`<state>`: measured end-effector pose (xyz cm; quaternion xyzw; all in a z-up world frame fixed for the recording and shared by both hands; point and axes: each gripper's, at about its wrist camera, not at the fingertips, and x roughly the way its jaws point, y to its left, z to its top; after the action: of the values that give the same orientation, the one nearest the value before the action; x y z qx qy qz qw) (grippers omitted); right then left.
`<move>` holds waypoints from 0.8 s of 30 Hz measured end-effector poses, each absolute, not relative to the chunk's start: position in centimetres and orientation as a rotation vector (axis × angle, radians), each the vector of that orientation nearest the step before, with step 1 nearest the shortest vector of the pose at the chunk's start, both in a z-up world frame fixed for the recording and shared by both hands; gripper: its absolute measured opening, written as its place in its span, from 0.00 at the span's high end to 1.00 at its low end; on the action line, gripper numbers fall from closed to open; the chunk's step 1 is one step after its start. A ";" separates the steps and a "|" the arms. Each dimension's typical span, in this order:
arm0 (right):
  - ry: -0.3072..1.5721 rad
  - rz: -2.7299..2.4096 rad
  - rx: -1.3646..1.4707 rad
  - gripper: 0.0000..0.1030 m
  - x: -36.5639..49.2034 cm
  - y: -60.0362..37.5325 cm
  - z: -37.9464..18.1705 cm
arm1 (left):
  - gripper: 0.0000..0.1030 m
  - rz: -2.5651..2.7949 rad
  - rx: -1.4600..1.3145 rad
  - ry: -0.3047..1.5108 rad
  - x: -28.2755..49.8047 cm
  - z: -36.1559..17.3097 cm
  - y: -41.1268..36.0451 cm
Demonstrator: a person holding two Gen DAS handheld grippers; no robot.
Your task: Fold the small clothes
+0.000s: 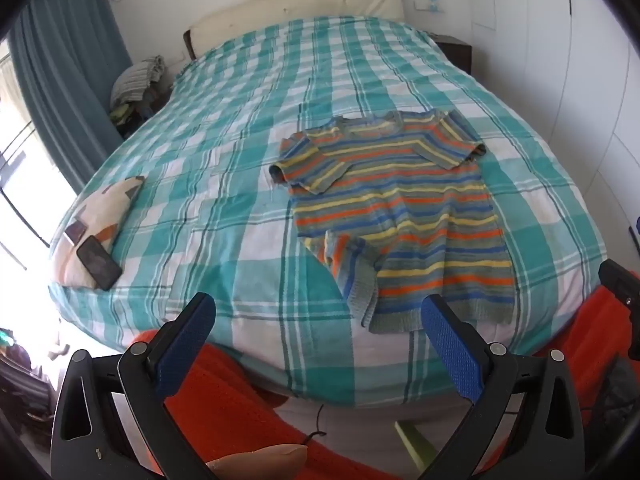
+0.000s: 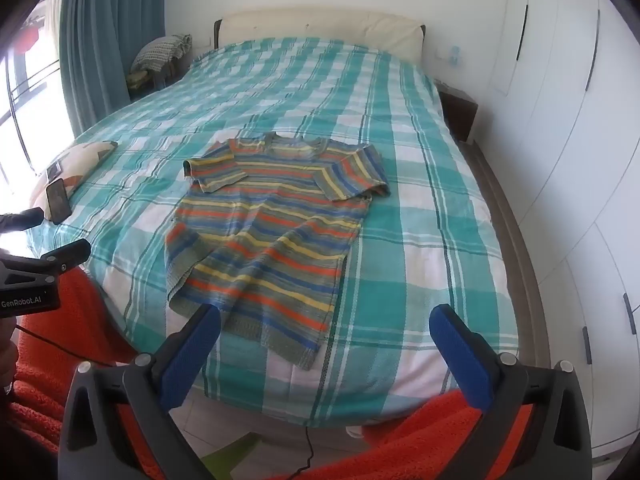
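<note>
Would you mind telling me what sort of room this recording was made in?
Almost certainly a home bedroom: a large bed with a teal checked cover and padded headboard, white built-in wardrobe doors beside it, and teal curtains at the window.

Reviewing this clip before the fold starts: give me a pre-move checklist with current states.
1. Left gripper open, nothing between its jaws: ok.
2. Right gripper open, nothing between its jaws: ok.
3. Striped knit sweater lying flat on the checked bedspread: not ok, the hem corner on the left of the picture is turned over.
4. Both sleeves spread and visible: ok.
5. Smartphone on the patterned pillow, away from the sweater: ok.
6. Either gripper touching the sweater: no, both are held off it.
</note>
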<state>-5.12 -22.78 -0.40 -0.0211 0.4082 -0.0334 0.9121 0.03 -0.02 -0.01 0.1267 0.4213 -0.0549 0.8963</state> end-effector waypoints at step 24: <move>0.858 -0.088 -0.024 0.00 -4.6 -22.8 -1.7 | 0.00 -0.146 0.268 0.922 0.4 -1.1 -0.2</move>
<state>-4.61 -22.84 -1.66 -0.0117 0.4157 -0.0428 0.9084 0.45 -0.17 -1.14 0.1287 0.4432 -0.0702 0.8844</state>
